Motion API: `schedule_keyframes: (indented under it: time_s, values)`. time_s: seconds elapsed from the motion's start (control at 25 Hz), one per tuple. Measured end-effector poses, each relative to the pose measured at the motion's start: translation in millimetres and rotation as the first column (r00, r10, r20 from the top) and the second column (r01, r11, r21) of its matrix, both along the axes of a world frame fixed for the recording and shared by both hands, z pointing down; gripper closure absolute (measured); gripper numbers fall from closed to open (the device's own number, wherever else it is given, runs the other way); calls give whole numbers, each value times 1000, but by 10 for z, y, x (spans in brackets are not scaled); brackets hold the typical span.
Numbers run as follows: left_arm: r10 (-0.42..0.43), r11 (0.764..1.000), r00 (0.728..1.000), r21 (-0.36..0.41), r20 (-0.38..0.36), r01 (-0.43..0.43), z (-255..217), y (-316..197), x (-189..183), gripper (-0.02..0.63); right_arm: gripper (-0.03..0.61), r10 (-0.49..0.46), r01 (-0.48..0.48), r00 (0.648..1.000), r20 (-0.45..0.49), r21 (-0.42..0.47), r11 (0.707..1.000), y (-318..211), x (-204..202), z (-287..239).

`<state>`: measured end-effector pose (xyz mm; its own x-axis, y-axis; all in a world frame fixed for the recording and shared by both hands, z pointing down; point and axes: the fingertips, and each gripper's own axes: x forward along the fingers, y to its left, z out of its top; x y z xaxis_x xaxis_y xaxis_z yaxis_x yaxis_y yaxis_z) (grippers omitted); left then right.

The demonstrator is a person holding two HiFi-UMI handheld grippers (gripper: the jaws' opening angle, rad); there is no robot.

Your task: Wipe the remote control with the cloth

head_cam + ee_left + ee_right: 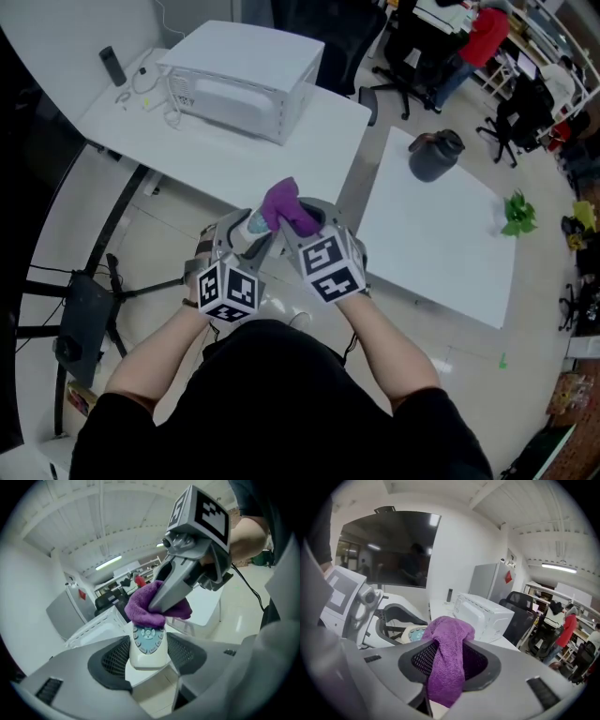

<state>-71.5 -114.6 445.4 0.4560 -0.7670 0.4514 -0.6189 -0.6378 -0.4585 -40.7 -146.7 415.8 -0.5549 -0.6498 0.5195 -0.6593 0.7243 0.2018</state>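
My left gripper (147, 656) is shut on a white remote control (148, 646) with a pale blue button pad, holding it by its near end. A purple cloth (447, 660) is pinched in my right gripper (452, 660), which is shut on it. The cloth's bunched tip (147, 606) rests on the far end of the remote. In the head view both grippers meet in front of my body, with the cloth (288, 208) on top of the remote (255, 225). From the right gripper view only a sliver of the remote (412, 633) shows behind the cloth.
A white microwave (242, 80) stands on the white table (234, 145) ahead, with a small dark device (112, 66) and cables beside it. A second white table (441, 234) at right carries a dark kettle (435, 155) and a green item (518, 214). Office chairs and a person are behind.
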Motion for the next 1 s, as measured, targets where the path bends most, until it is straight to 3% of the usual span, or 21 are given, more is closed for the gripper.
schedule_keyframes:
  time_s: [0.16, 0.28, 0.44, 0.72, 0.8, 0.84, 0.88, 0.92, 0.96, 1.0]
  values:
    - [-8, 1000, 1000, -14, -5, 8, 79, -18, -207, 379, 434, 22, -24, 998, 57, 34, 999, 31, -70, -268]
    - [-1, 1000, 1000, -18, 2, 1, 146, -74, -296, 379, 434, -78, 78, 995, 69, 13, 997, 269, -449, -309]
    - [32, 999, 999, 33, 20, -33, 23, -41, -244, 379, 434, -163, 165, 986, 41, -38, 986, 480, -780, -133]
    - [59, 995, 998, 80, 8, -60, -178, 210, -159, 379, 434, -67, 68, 997, 30, -23, 997, 234, -375, -167]
    - [54, 998, 997, 38, -51, -52, -149, 241, -162, 379, 434, -38, 38, 998, 55, -7, 999, 153, -230, -265]
    - [44, 999, 991, -13, -126, -46, -119, 238, -174, 379, 434, -31, 31, 996, 89, 7, 1000, 131, -175, -348]
    - [22, 995, 970, -88, -241, -45, -91, 216, -200, 379, 434, -29, 26, 989, 148, 22, 999, 120, -124, -451]
    - [-24, 983, 920, -178, -390, -49, -89, 174, -242, 379, 434, -25, 18, 972, 234, 33, 999, 113, -67, -562]
    - [-99, 960, 828, -273, -551, -67, -119, 118, -298, 379, 434, -14, 3, 943, 333, 34, 999, 106, -1, -665]
    - [-187, 929, 698, -355, -692, -103, -181, 63, -354, 379, 434, 4, -16, 905, 425, 25, 1000, 104, 64, -743]
